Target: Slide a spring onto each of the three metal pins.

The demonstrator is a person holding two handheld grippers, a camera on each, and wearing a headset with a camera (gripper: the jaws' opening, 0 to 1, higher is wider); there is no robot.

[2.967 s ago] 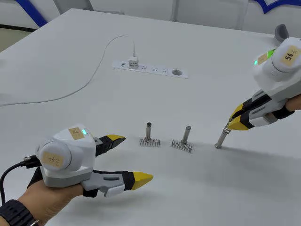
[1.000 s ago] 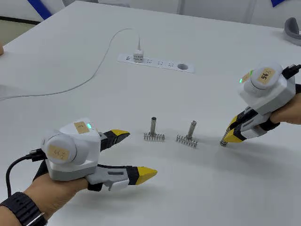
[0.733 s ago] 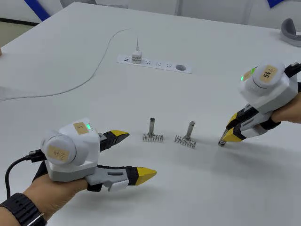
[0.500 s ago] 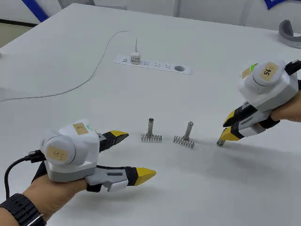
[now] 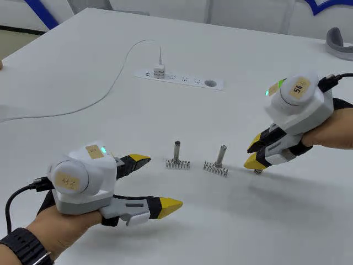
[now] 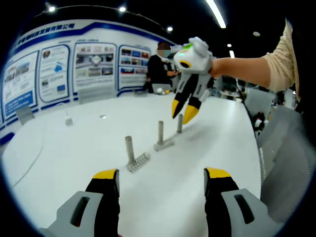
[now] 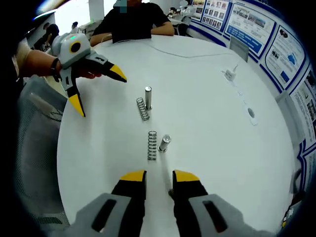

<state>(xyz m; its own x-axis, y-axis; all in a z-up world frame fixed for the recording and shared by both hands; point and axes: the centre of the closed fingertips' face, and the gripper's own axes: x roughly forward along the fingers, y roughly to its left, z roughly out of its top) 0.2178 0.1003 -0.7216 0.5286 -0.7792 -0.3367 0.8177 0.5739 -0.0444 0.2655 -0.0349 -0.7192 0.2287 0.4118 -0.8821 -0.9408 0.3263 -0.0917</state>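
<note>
We have three metal pins standing in a row on the white desk (image 5: 83, 66). The left pin (image 5: 177, 150) and the middle pin (image 5: 221, 154) are bare, each with its spring lying flat against its foot: the left spring (image 5: 177, 164) and the middle spring (image 5: 215, 169). The right pin (image 5: 258, 171) sits just under the tips of our right hand-held gripper (image 5: 253, 154), mostly hidden. We cannot tell from here whether a spring is seated on it.

The right hand-held gripper's jaws stand a narrow gap apart, and we see nothing between them. Our left hand-held gripper (image 5: 154, 183) hovers near and to the left, well apart from the pins, with its jaws spread wide and empty.

We judge one pin handled and two left to do.

The springs look like thin, light wire coils. They would be springy along their length, easy to squash and quick to roll or flick away on the smooth desk. We would pinch one across its coils, close to one end, with only light pressure. That leaves the other open end free to go over the pin top. The pins are slim and stiff, and we cannot tell whether they are fixed to the desk. A sideways nudge might topple one, so the spring should come down straight along the pin.
</note>
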